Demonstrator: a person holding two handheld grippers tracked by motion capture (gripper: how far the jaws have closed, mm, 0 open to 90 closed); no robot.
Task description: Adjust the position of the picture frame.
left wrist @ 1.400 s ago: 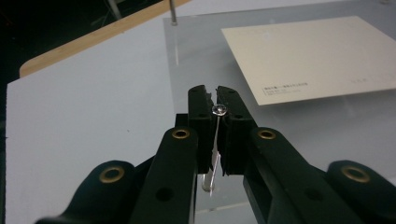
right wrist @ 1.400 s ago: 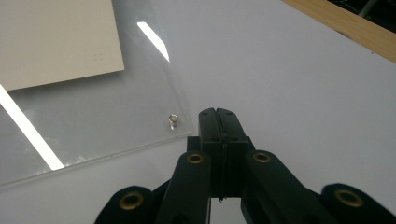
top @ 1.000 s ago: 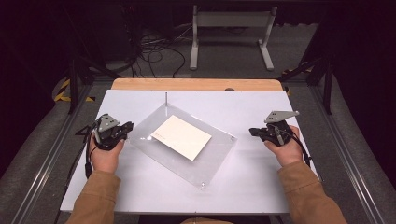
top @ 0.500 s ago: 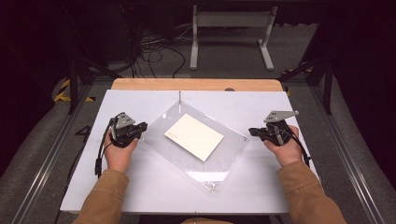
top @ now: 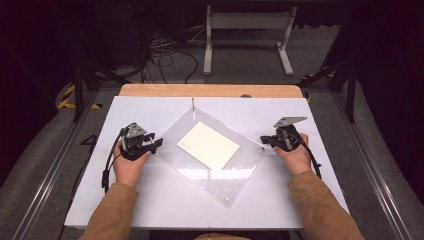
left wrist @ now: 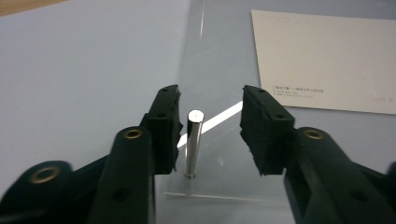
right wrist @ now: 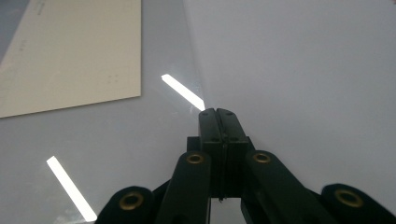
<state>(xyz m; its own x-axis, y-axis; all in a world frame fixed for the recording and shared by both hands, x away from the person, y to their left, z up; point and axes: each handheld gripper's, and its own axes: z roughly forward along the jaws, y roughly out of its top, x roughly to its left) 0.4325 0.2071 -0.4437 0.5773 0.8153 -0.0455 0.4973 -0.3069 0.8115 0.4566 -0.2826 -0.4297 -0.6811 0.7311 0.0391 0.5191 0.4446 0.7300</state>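
Card [left wrist: 327,60] with tiny illegible print

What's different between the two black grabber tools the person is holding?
The left gripper has its jaws apart, just opened, with a small metal post of the clear plate standing between them, untouched; the right gripper has its jaws pressed shut, nothing between them. The left sits at the plate's left corner, the right at its right corner. Both are black, hand-held and point inward at the plate.

The sheet [top: 212,155] is clear and colourless; the card [top: 208,145] on it is cream. The table [top: 150,112] is white, the pin [left wrist: 193,142] silver, both grippers [top: 150,145] [top: 267,140] black.
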